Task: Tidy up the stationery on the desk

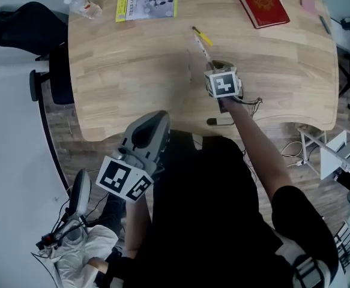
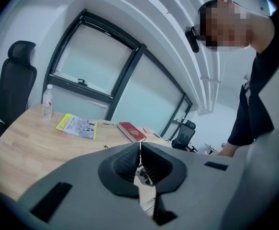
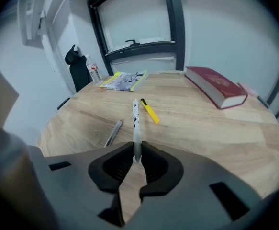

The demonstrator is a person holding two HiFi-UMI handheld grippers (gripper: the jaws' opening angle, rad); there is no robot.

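Across the pale wooden surface (image 1: 132,71), a red hardback book (image 1: 259,2) and a yellow-edged booklet (image 1: 147,2) lie near the far edge, well apart from the pens in the middle. The left claw (image 2: 140,147) hangs back off the near edge, closed on nothing. The right claw (image 3: 137,150) is clamped on one end of a white printed pen (image 3: 136,123), which points away from it; whether the far tip is clear of the wood cannot be told. A yellow marker (image 3: 150,111) lies just beside that tip, and a slim grey pen (image 3: 113,132) rests to the left.

The step in hand appears to be carrying the white pen off. Because it is held by one end, it could swing, so a firm grip and a straight lift should come before any sideways move, sparing the marker a knock. No pen holder is in sight.
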